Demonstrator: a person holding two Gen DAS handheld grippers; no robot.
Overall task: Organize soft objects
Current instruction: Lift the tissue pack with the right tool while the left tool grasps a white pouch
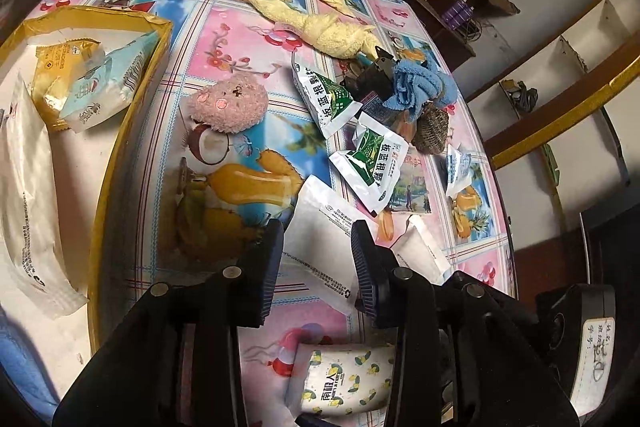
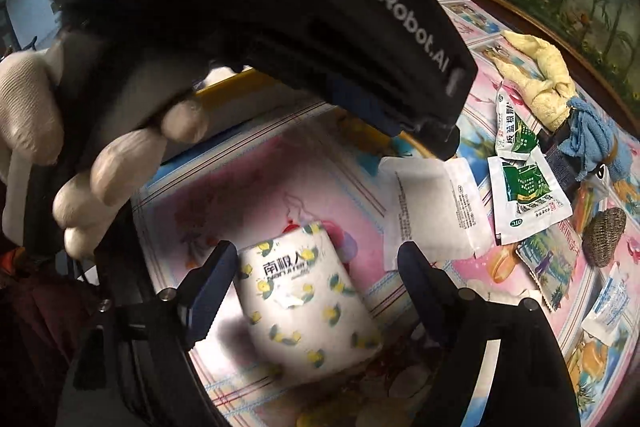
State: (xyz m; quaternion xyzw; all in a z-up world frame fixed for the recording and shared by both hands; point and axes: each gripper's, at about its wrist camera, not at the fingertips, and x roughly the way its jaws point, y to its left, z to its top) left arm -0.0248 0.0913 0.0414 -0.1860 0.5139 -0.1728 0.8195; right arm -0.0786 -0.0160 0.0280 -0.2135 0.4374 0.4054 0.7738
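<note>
Okay, my left gripper (image 1: 318,259): fingers apart, straddling white sachet (image 1: 320,227), contact unclear. My right gripper (image 2: 316,291): fingers wide apart, either side of lemon-print tissue pack (image 2: 308,311), no squeeze visible. Pack lies flat near tabletop's near edge, long axis running roughly along right gripper's fingers. Left view only: gold-rimmed box (image 1: 132,131) at tabletop's left edge holding snack packets, pink plush (image 1: 230,103) beside it. Right view only: gloved hand (image 2: 80,163) on left gripper body. Both views: yellow towel (image 1: 316,3), blue cloth (image 1: 420,83) toward far edge.
</note>
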